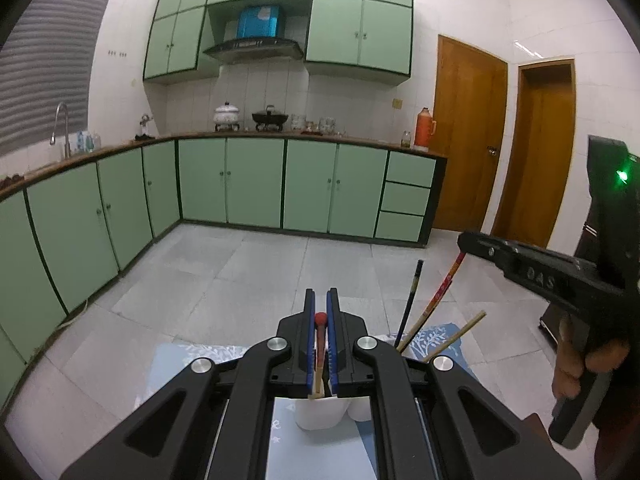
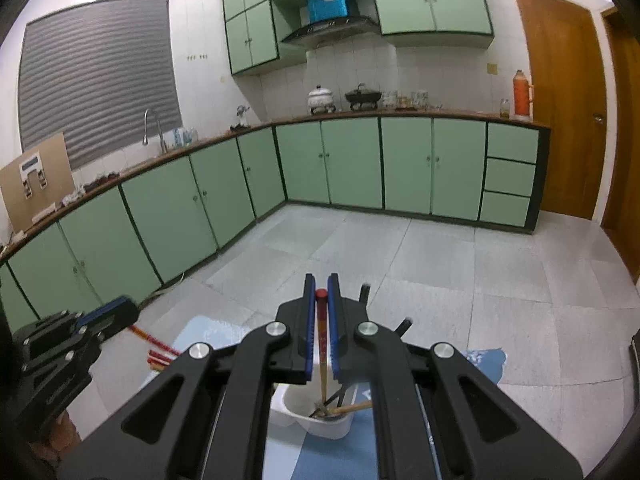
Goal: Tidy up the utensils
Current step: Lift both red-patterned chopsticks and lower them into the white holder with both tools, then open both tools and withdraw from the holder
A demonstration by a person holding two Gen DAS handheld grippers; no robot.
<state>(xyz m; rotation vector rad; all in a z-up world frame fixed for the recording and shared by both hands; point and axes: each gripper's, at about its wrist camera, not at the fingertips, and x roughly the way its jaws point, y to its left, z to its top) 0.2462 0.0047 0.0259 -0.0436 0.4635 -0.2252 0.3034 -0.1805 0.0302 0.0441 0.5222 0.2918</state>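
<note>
Red-topped chopstick point(image 1: 320, 344) upright over a white holder point(image 1: 320, 414), pinched between the blue pads point(image 1: 310, 344) of the left gripper point(image 1: 321, 300). Second red-topped chopstick point(image 2: 321, 336) likewise clamped in the right gripper point(image 2: 321, 284), lower end down inside the white holder point(image 2: 312, 420) among other chopsticks point(image 2: 354, 407). Beneath the holder, a blue patterned mat point(image 2: 486, 364); beyond, grey floor tiles point(image 2: 440, 260) and green cabinets point(image 2: 352, 160).

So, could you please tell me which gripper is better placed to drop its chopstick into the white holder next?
Probably right. The right gripper holds its red-tipped chopstick with the lower end already inside the white holder; the left gripper carries its chopstick above the rim.
</note>
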